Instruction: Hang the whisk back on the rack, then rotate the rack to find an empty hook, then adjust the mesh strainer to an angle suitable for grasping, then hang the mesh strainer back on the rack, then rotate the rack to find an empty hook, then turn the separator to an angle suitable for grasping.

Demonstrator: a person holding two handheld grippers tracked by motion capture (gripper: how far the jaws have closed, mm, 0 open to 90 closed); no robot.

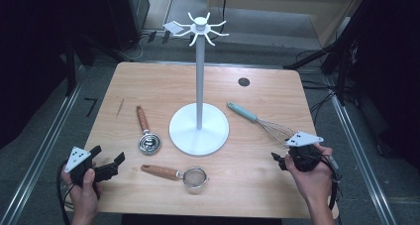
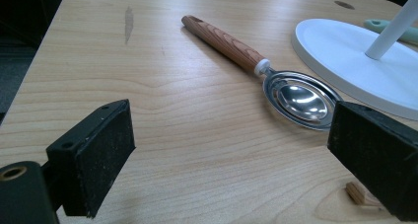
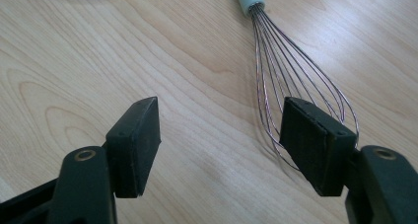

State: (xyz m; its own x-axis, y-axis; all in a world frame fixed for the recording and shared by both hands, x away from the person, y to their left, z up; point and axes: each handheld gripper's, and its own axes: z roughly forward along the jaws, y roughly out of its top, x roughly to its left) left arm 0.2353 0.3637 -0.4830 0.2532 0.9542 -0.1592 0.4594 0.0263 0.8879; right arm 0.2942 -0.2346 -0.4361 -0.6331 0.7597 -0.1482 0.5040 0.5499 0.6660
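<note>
While both grippers rest low at near table [image 1: 148, 76] edge, nothing held yet. Left gripper [image 1: 106, 164]: jaws wide apart, empty, facing metal scoop [image 2: 296, 96] with wooden handle, near white stand [image 1: 199, 128] base. Right gripper [image 3: 219, 145]: jaws parted, empty, whisk [image 3: 291, 81] wires just beside one jaw. Strainer [image 1: 188, 175] lies between hands. Likely step: pre-grasp, hanging utensils on stand hooks. Next move calls for closing on a handle.
</note>
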